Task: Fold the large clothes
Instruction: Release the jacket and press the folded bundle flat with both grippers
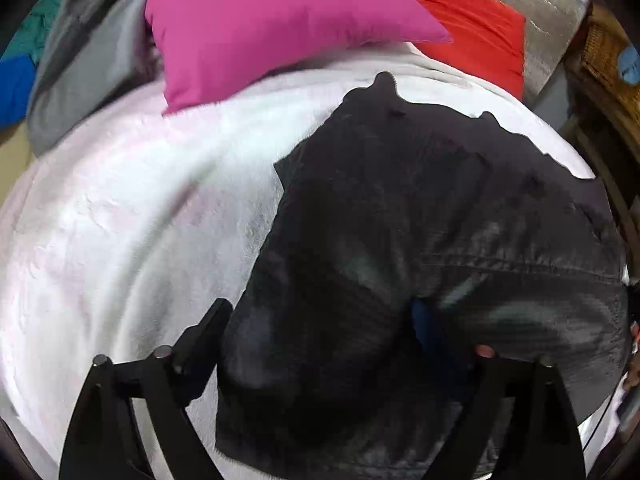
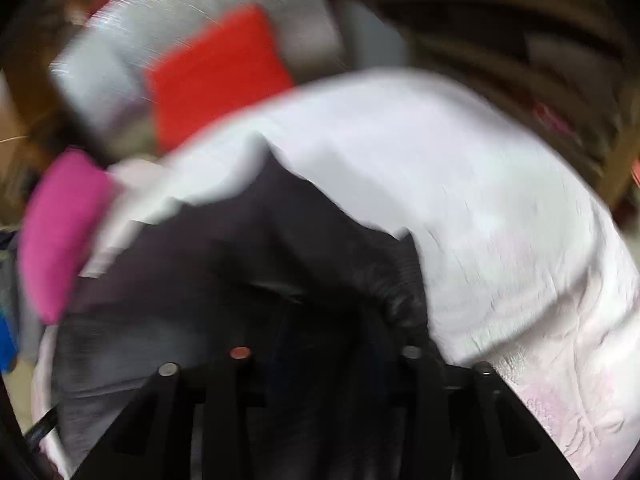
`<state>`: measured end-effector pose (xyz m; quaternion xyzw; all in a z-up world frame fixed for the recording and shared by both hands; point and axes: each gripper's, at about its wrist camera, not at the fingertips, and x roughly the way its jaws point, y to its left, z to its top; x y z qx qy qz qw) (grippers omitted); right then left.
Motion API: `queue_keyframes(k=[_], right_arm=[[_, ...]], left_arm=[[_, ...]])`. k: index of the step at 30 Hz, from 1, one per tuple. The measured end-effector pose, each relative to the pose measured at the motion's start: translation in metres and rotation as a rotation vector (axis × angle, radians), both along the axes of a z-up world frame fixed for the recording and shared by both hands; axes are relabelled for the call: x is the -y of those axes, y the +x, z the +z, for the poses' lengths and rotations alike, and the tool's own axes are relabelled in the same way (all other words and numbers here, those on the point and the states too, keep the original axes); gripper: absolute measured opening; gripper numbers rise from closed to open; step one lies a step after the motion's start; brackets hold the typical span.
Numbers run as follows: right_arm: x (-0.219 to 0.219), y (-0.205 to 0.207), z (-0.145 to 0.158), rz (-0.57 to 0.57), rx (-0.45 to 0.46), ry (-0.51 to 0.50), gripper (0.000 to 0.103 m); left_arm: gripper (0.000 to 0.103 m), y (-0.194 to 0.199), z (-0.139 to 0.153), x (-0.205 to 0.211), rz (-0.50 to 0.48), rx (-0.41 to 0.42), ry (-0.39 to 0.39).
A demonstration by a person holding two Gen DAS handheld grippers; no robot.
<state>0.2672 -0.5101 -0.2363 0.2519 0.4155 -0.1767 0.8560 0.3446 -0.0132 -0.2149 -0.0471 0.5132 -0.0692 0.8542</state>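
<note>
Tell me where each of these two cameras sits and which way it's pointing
Left wrist: rides the left gripper, angled down at dark grey denim jeans on a white fluffy blanket; its wide-spread black fingers show.
Right wrist: rides the right gripper, angled down, blurred, at the jeans' edge; narrower fingers show.
Shared: jeans, blanket, magenta pillow, red pillow.

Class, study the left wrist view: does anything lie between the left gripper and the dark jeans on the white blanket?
Nothing visible does. The left gripper hangs open directly over the dark jeans, which lie uncovered on the white blanket.
</note>
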Motion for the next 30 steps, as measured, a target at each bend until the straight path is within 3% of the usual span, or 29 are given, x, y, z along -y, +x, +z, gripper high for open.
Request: queue_keyframes(k=[3,9,12,13,19,22,25,27,30], right_arm=[[-0.006,-0.002,0.008,0.01,-0.008,-0.048,0.03],[-0.031,-0.041,0.038,0.06,0.065,-0.021,0.035],[-0.055,-0.062,0.053,0.115,0.096,0.013,0.049],[-0.061,-0.068,0.056,0.127,0.104,0.016,0.053],[-0.116,-0.1,0.067,0.24,0.164,0.043,0.053],[-0.136,-0.091,0.05,0.268,0.079,0.031,0.053],[-0.151,-0.073,0.011,0.29,-0.123,0.042,0.053],[-0.151,-0.076,0.018,0.268,-0.092,0.055,0.053],[-0.154,-0.084,0.041,0.255,0.038,0.047,0.053]], left_arm=[[0.093,0.001,0.005,-0.01,0.02,-0.017,-0.049],[0.093,-0.021,0.034,-0.014,0.015,0.119,-0.004],[0.093,-0.043,0.044,-0.013,-0.007,0.167,0.016],[0.093,-0.05,0.045,-0.012,-0.023,0.173,0.021],[0.093,-0.079,0.042,0.006,-0.101,0.149,0.052],[0.093,-0.075,0.021,0.015,-0.115,0.074,0.081],[0.095,-0.065,0.003,0.021,-0.112,0.033,0.129],[0.095,-0.065,0.008,0.019,-0.1,0.043,0.119],[0.095,-0.071,0.024,0.012,-0.068,0.087,0.072]])
